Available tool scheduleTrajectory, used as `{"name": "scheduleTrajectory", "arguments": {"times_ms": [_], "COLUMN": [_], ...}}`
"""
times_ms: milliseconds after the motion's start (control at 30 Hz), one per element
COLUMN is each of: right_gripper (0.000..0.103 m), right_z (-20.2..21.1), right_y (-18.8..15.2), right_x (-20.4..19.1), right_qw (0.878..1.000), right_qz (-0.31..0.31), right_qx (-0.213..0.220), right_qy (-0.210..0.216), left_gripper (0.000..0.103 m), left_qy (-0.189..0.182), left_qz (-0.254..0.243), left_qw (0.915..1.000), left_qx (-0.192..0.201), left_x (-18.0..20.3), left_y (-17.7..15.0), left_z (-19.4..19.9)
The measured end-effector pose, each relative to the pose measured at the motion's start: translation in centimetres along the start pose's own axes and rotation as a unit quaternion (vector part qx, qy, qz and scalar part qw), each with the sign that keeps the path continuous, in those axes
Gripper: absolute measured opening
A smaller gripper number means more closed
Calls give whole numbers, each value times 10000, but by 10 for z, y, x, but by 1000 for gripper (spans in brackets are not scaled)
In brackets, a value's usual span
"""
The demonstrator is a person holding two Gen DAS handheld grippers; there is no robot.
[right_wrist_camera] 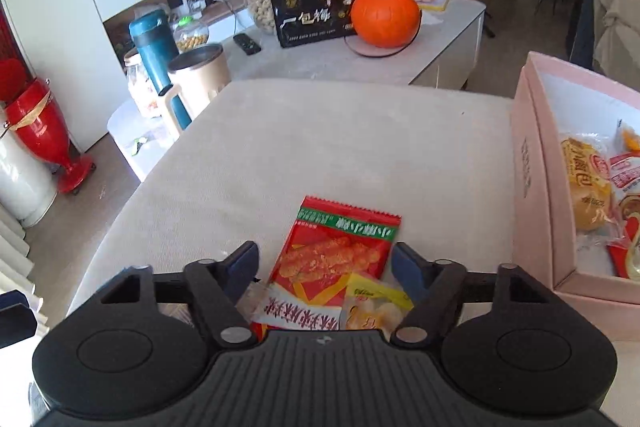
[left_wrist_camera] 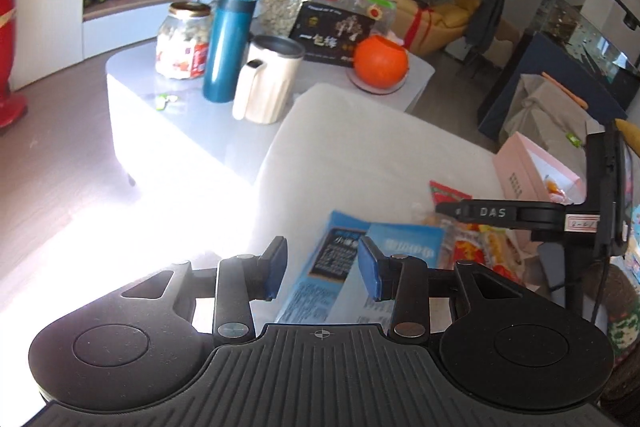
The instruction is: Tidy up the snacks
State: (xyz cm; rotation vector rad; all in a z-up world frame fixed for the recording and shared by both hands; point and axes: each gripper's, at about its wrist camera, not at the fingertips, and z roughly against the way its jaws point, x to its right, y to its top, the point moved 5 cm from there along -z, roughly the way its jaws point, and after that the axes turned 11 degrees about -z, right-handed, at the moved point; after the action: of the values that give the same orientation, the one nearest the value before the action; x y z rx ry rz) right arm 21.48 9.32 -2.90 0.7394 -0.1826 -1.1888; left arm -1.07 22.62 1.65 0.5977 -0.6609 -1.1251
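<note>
My right gripper (right_wrist_camera: 324, 265) hangs open over a pile of snack packets on a pale cushion (right_wrist_camera: 320, 139). A red packet (right_wrist_camera: 340, 247) lies below and between its fingers, with a yellow packet (right_wrist_camera: 376, 299) and a red-and-white one (right_wrist_camera: 296, 311) nearer the camera. No pad presses on any of them. To the right stands an open pink box (right_wrist_camera: 536, 163) holding several wrapped snacks. My left gripper (left_wrist_camera: 322, 269) is open just above a blue packet (left_wrist_camera: 332, 259) on the same cushion. The pink box (left_wrist_camera: 520, 171) shows at the right of that view too.
Beyond the cushion a low white table (right_wrist_camera: 320, 63) carries an orange pumpkin bowl (right_wrist_camera: 386, 15), a black gift box (right_wrist_camera: 316, 11), a cream jug (left_wrist_camera: 272, 79), a teal flask (left_wrist_camera: 228, 43) and glass jars (left_wrist_camera: 184, 39). A red vase (right_wrist_camera: 44, 131) stands on the floor at the left.
</note>
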Motion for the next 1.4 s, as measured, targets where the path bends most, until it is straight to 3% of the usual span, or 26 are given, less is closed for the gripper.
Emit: {"name": "scheduleTrajectory", "arguments": {"times_ms": [100, 200, 400, 533, 633, 733, 833, 933, 1033, 1167, 1233, 1400], "right_gripper": [60, 59, 59, 60, 62, 67, 69, 69, 70, 66, 43, 42], "right_z": [12, 33, 78, 100, 112, 118, 125, 136, 143, 125, 112, 96], "right_y": [-13, -34, -58, -70, -78, -87, -96, -95, -82, -55, -47, -53], "right_x": [1, 15, 74, 102, 114, 127, 132, 131, 134, 159, 171, 177], "right_qw": [9990, 9976, 9990, 9955, 9928, 9959, 9990, 9993, 9971, 9916, 9893, 9888], "right_qz": [426, 657, 357, 532, 649, 437, 178, 57, -42, -382, -525, -582], "right_qx": [59, 112, 103, 380, 450, 326, 233, 360, 742, 920, 839, 690], "right_qy": [-141, -160, -247, -686, -898, -715, -336, 15, -160, -831, -1073, -1188], "left_gripper": [41, 41, 40, 39, 39, 39, 39, 39, 39, 39, 39, 32], "left_qy": [-80, -247, -759, -1144, -1182, -1192, -1435, -1860, -2147, -1867, -1599, -1257], "left_qz": [119, 143, -188, -446, -678, -838, -977, -1204, -1571, -2056, -2213, -2340], "left_qw": [9997, 9996, 9968, 9921, 9907, 9891, 9847, 9751, 9634, 9579, 9585, 9602], "left_qx": [-184, -73, -185, -261, -35, 187, 149, -57, -333, -733, -819, -862], "left_x": [-4, 4, 50, 80, 96, 108, 125, 149, 174, 194, 193, 186], "left_y": [-17, -19, -16, -16, -9, 2, 7, 1, -14, -35, -42, -42], "left_z": [-5, -6, -20, -23, -13, -3, 0, 0, -3, -16, -23, -32]}}
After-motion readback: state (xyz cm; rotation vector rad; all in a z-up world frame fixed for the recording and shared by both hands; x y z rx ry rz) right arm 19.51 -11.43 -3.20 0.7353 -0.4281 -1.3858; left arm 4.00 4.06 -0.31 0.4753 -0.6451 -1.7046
